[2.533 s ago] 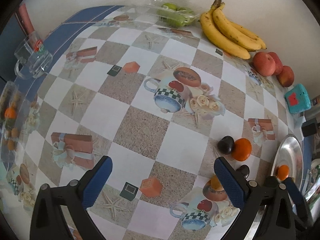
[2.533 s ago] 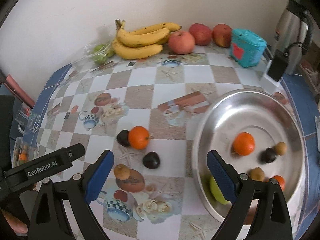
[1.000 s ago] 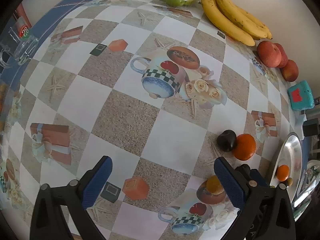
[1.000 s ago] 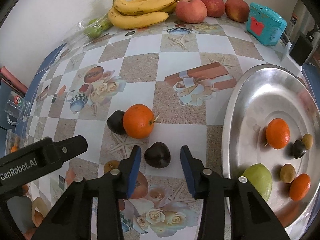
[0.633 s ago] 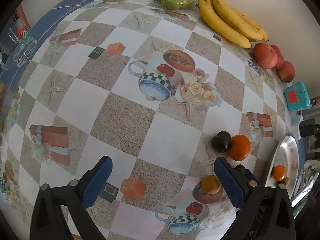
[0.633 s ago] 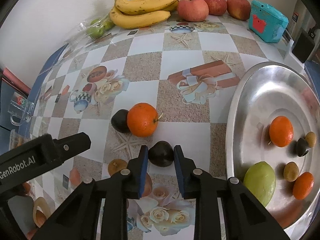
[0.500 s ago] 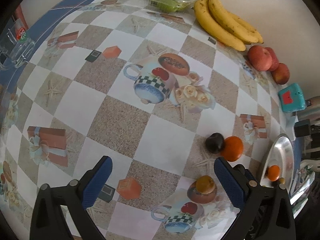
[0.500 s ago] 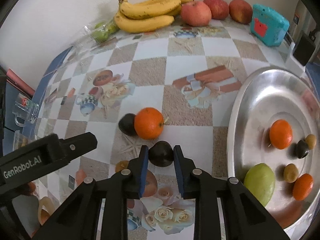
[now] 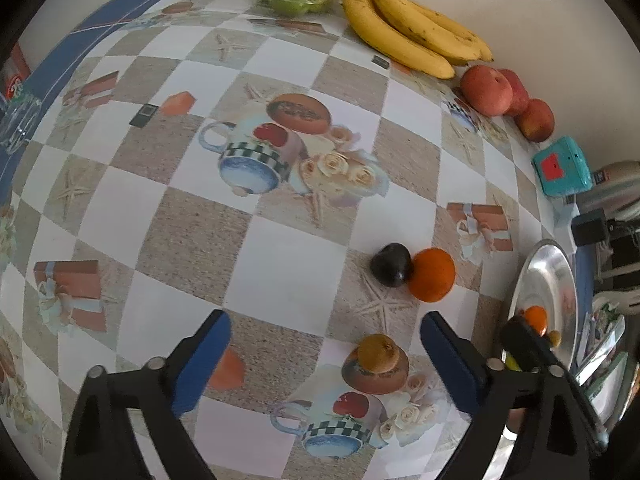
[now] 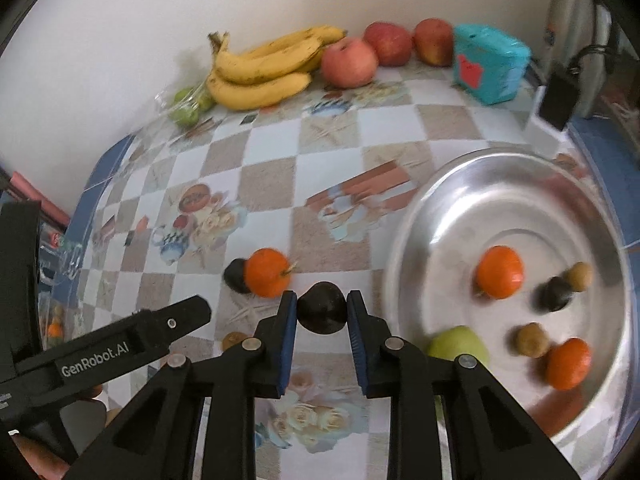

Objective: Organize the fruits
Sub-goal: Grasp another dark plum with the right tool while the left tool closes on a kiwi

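Left wrist view: the left gripper [image 9: 322, 354] hangs over the checked worktop [image 9: 192, 208], jaws wide but closing, gripping nothing, though a small brown fruit [image 9: 378, 353] lies on the cloth between them. Beyond it, a dark fruit [image 9: 391, 264] touches an orange [image 9: 433, 275]. Bananas [image 9: 408, 32] and apples [image 9: 486, 90] line the wall, and the steel tray [image 9: 558, 276] shows at the right edge. Right wrist view: the right gripper [image 10: 322, 314] is clenched on a dark plum [image 10: 322, 313] (both blue pads pressing its sides), near the tray's [image 10: 452, 216] left rim. In the tray sit two oranges [image 10: 499, 272], a green fruit [image 10: 459, 344], two brown ones and a dark one.
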`<state>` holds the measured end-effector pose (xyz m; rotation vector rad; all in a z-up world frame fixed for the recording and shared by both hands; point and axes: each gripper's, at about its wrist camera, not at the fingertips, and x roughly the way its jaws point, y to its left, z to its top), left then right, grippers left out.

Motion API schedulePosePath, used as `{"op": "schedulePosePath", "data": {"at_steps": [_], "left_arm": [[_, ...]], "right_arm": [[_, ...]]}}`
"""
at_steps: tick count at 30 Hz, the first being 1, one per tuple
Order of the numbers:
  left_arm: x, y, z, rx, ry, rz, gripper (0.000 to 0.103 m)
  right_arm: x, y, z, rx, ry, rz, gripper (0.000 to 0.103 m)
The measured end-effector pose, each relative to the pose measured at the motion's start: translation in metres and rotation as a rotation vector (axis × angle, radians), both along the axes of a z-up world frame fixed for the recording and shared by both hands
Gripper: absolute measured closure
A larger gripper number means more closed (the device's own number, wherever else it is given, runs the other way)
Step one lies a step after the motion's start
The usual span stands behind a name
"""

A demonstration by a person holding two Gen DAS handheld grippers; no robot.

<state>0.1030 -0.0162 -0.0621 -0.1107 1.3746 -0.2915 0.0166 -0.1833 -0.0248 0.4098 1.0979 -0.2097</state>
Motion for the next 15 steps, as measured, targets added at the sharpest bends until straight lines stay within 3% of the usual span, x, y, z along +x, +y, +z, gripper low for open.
{"op": "schedulePosePath", "data": {"at_steps": [8, 13, 15], "left_arm": [[-0.013, -0.033, -0.012, -0.005, 0.029, -0.105, 0.018], [-0.022, -0.050, -0.018, 0.040, 0.023, -0.167, 0.033], [-0.023, -0.054, -0.020, 0.055, 0.024, -0.180, 0.044]], "right_arm": [[-0.011, -0.015, 0.009, 0.007, -0.016, -0.039, 0.077], [-0.012, -0.015, 0.010, 0.018, -0.021, -0.039, 0.077], [-0.012, -0.016, 0.011, 0.024, -0.024, -0.040, 0.077]]}}
